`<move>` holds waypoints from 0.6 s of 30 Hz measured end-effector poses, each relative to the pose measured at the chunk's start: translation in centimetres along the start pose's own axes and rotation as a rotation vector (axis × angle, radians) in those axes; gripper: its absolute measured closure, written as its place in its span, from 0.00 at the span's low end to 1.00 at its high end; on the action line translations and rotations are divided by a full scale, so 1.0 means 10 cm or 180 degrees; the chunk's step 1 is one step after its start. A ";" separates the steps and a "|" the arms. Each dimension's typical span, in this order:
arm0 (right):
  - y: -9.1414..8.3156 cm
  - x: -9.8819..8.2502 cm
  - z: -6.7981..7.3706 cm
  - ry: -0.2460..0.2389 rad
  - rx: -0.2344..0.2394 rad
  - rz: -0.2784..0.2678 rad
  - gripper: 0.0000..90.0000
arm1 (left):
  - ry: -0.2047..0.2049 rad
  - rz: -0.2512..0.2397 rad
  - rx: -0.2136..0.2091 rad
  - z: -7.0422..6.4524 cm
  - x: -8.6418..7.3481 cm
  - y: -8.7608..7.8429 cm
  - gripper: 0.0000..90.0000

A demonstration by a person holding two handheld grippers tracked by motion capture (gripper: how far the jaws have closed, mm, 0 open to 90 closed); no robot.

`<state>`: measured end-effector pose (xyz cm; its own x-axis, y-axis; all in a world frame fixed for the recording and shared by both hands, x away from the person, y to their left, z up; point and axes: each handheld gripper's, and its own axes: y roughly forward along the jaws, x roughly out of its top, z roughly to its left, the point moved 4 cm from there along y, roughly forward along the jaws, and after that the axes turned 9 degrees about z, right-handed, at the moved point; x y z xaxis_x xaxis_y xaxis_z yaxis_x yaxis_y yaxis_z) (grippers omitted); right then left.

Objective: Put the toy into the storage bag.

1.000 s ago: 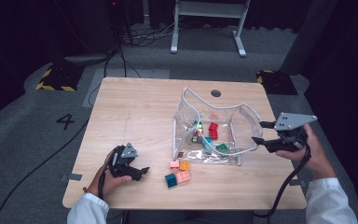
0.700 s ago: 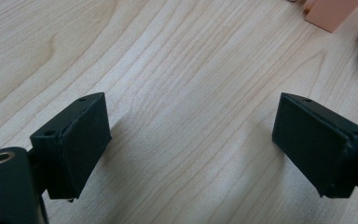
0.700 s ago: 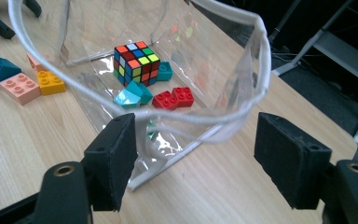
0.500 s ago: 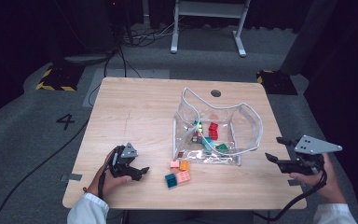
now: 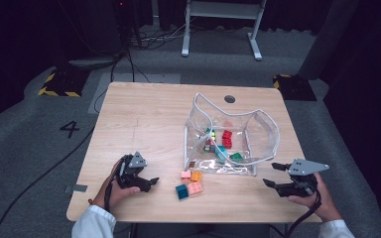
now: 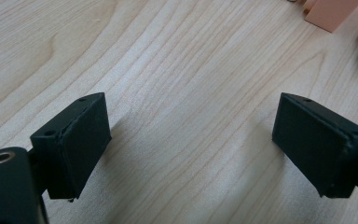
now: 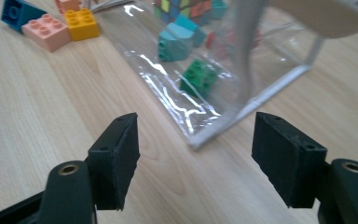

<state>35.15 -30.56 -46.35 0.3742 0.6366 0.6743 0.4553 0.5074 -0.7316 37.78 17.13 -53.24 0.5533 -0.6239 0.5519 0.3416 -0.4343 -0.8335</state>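
A clear plastic bag point(image 5: 258, 136) with a white rim stands open at the table's right middle, holding red point(image 5: 226, 138), green point(image 5: 236, 156) and teal bricks. Pink point(image 5: 195, 188), orange point(image 5: 196, 175) and blue point(image 5: 181, 191) bricks lie just outside its near left corner. My left gripper point(image 5: 151, 183) rests low on the wood left of them, open and empty point(image 6: 191, 107). My right gripper point(image 5: 270, 174) is open and hovers at the bag's near right corner point(image 7: 223, 121). Its jaws point(image 7: 196, 126) have just been closing a little, with nothing between them.
The wooden table point(image 5: 149, 119) has bare room at the left and far side. A dark round hole point(image 5: 229, 98) sits behind the bag. The table's near edge is close under both hands. Grey floor, cables and a white frame point(image 5: 221, 29) lie beyond.
My right hand has come down from beside the bag's right side toward the table's near edge, ending at the bag's near right corner. The left hand has stayed put.
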 end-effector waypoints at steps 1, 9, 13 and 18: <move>0.04 0.00 0.03 -0.0010 0.0042 -0.0001 0.36 | 0.0001 0.0000 0.0001 0.00 0.00 0.00 0.13; 0.41 0.07 0.35 -0.0121 0.0387 0.0019 0.36 | -0.0003 0.0004 0.0010 0.00 0.00 0.00 0.13; 0.60 0.21 0.55 -0.0232 0.0608 0.0110 0.36 | -0.0014 0.0002 -0.0002 0.00 0.00 0.00 0.13; 0.88 0.38 0.84 -0.0460 0.0782 0.0213 0.36 | -0.0013 0.0006 0.0007 0.00 0.00 0.00 0.13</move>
<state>33.80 -18.74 -51.09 0.2698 0.7405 0.6155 0.2178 0.5757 -0.7881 37.74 17.15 -53.23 0.5572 -0.6220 0.5502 0.3423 -0.4316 -0.8346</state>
